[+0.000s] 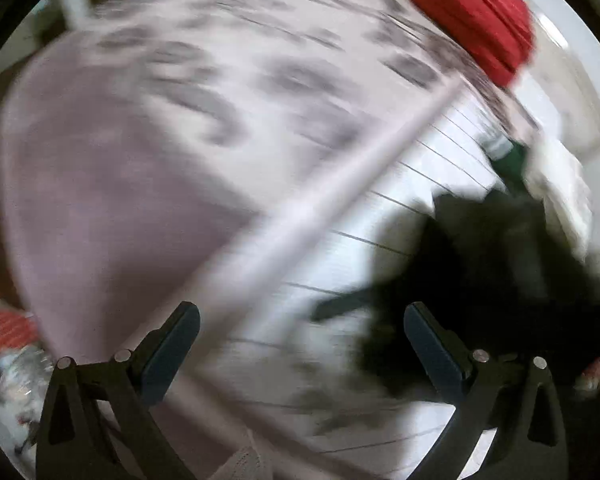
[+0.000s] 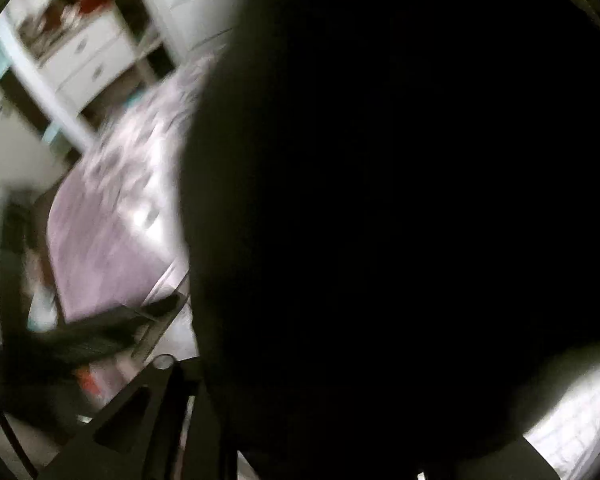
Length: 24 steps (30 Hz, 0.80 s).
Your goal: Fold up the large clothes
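Note:
Both views are motion-blurred. In the left wrist view my left gripper (image 1: 302,344) is open and empty above a bed with a pink patterned cover (image 1: 140,140) and a white striped sheet (image 1: 380,216). A black garment (image 1: 480,280) hangs or lies to the right of it, just past the right finger (image 1: 432,344). In the right wrist view the black garment (image 2: 400,200) fills most of the frame, right against the camera, and hides my right gripper's fingertips; only part of its left arm (image 2: 152,412) shows.
A red cushion (image 1: 476,20) sits at the bed's far right corner. A white drawer unit (image 2: 80,56) stands beyond the bed. A dark blurred object (image 2: 92,340) lies near the bed edge. Red and white items (image 1: 4,332) lie at the left.

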### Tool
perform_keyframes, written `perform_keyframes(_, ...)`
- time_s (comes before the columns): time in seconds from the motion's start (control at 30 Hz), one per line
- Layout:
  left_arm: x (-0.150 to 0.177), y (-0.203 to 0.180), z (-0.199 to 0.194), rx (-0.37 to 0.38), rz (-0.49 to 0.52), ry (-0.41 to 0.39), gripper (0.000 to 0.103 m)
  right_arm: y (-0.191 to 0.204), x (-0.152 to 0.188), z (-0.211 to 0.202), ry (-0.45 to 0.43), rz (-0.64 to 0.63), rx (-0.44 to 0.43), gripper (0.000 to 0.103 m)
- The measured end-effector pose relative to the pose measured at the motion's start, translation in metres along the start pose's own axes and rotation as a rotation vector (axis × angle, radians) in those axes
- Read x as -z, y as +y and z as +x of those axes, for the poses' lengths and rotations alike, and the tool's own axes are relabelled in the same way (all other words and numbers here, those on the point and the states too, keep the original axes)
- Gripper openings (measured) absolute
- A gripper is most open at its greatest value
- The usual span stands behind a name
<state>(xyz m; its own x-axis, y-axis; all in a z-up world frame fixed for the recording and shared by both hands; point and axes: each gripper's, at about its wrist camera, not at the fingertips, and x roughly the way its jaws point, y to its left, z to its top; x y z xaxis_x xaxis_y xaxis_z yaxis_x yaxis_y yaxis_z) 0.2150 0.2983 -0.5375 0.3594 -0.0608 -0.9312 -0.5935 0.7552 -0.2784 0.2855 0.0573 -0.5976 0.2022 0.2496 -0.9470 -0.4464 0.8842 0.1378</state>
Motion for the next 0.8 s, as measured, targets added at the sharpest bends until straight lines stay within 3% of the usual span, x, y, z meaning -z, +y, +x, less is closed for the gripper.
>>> perform_keyframes(0.07,-0.003,0.02,-0.01,-0.049,-0.033,-0.029,0.103,0.016,0.0,0.045,0.15,0.009,-0.105,0.059)
perform_keyframes(0.1,-0.002,0.034,-0.02,-0.063,-0.045,-0.043,0.103,0.019,-0.002,0.054,0.182,0.013,-0.135,0.064)
perform_keyframes(0.17,-0.006,0.043,-0.031,-0.063,-0.073,-0.074,0.103,0.015,-0.013,0.057,0.213,0.04,-0.25,0.086)
perform_keyframes(0.3,-0.017,0.02,-0.043,-0.008,-0.084,-0.126,0.103,0.023,-0.041,0.015,0.219,0.114,-0.459,0.092)
perform_keyframes(0.4,-0.026,-0.007,-0.044,0.051,-0.056,-0.141,0.103,-0.017,-0.051,-0.025,0.193,0.233,-0.46,0.092)
perform_keyframes(0.47,-0.028,-0.022,-0.038,0.051,-0.02,-0.139,0.103,-0.054,-0.044,-0.045,0.157,0.314,-0.374,0.092)
perform_keyframes(0.53,-0.028,-0.042,-0.014,0.04,0.025,-0.115,0.103,-0.082,-0.055,-0.053,0.117,0.342,-0.291,0.091)
perform_keyframes(0.6,-0.026,-0.054,0.006,0.031,0.048,-0.088,0.103,-0.104,-0.071,-0.046,0.099,0.359,-0.212,0.067)
perform_keyframes(0.63,-0.025,-0.063,0.025,0.025,0.066,-0.068,0.103,-0.115,-0.074,-0.036,0.098,0.363,-0.197,0.04)
perform_keyframes(0.67,-0.022,-0.067,0.036,0.012,0.075,-0.052,0.103,-0.123,-0.082,-0.025,0.087,0.363,-0.183,0.028)
perform_keyframes(0.73,-0.016,-0.075,0.067,-0.01,0.106,-0.005,0.103,-0.131,-0.109,0.002,0.079,0.362,-0.155,0.028)
perform_keyframes(0.8,-0.008,-0.078,0.103,-0.085,0.15,0.076,0.103,-0.13,-0.127,0.034,0.103,0.359,-0.107,0.028)
